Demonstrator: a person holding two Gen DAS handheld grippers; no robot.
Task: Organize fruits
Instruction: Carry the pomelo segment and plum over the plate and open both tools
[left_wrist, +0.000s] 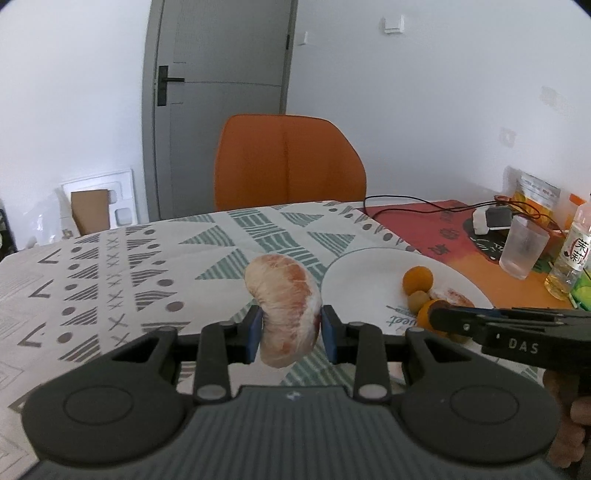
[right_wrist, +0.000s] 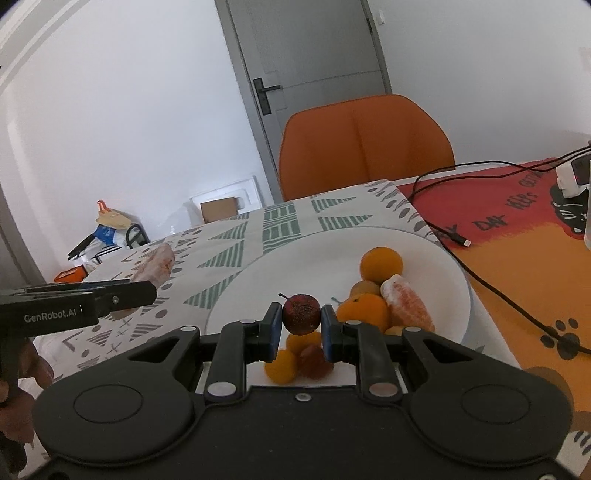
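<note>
Above the patterned grey-and-green tablecloth (left_wrist: 110, 273), the left gripper (left_wrist: 290, 332) clamps a peeled pink pomelo segment (left_wrist: 284, 306) just left of the round white plate (left_wrist: 365, 273). Over the plate's near side, the right gripper (right_wrist: 301, 326) pinches a small dark red fruit (right_wrist: 301, 314); its kind is hard to make out. Oranges (right_wrist: 380, 264) and another peeled segment (right_wrist: 406, 304) sit piled on the plate, the nearest fruits partly hidden behind the fingers.
</note>
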